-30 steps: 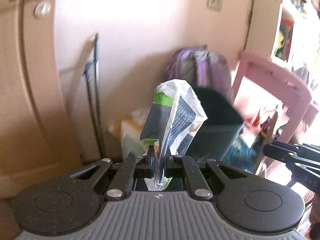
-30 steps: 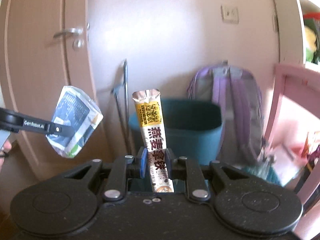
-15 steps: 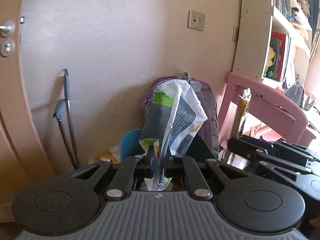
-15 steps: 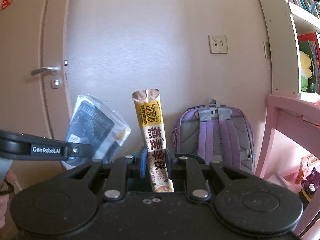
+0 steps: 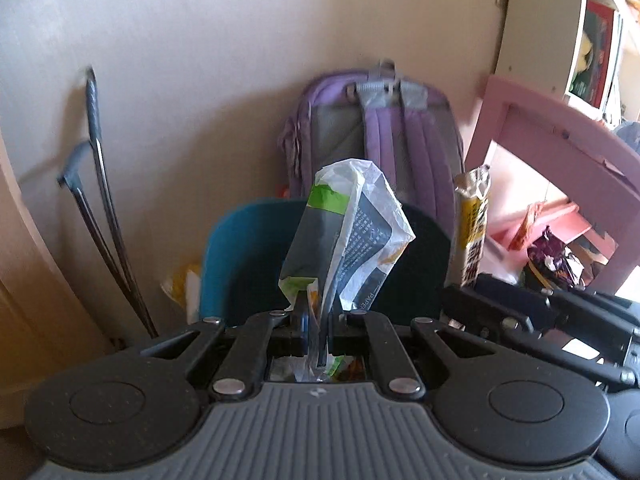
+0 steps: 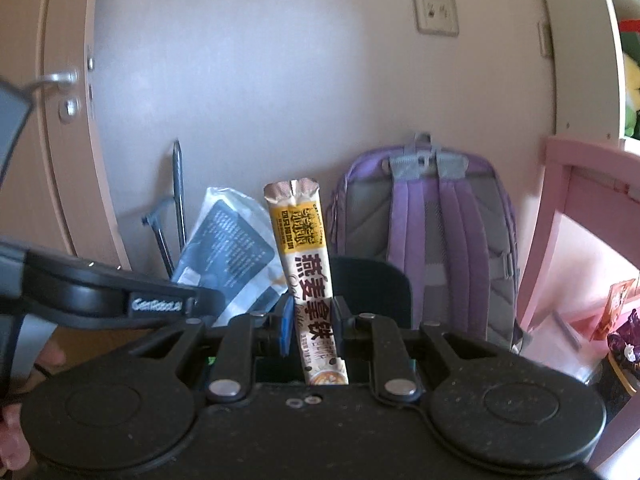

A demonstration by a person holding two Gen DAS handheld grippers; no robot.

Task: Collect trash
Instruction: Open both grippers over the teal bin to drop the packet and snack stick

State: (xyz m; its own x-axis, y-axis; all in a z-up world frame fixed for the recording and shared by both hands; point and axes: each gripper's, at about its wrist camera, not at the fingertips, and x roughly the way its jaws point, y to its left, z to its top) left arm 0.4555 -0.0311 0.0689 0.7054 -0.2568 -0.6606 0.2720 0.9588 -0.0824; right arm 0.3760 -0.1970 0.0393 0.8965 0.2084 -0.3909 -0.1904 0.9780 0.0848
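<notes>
Clearly your left gripper pinched a light, crumpled wrapper low; your right gripper clamped a stiffer coffee sachet near its base.

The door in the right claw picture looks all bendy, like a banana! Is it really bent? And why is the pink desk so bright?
Right wrist view: the door only looks curved because the fisheye lens bends straight lines near the edges. Left wrist view: strong light washes out the pink desk on the right, while the stick packet in the middle stays sharp and readable.
</notes>
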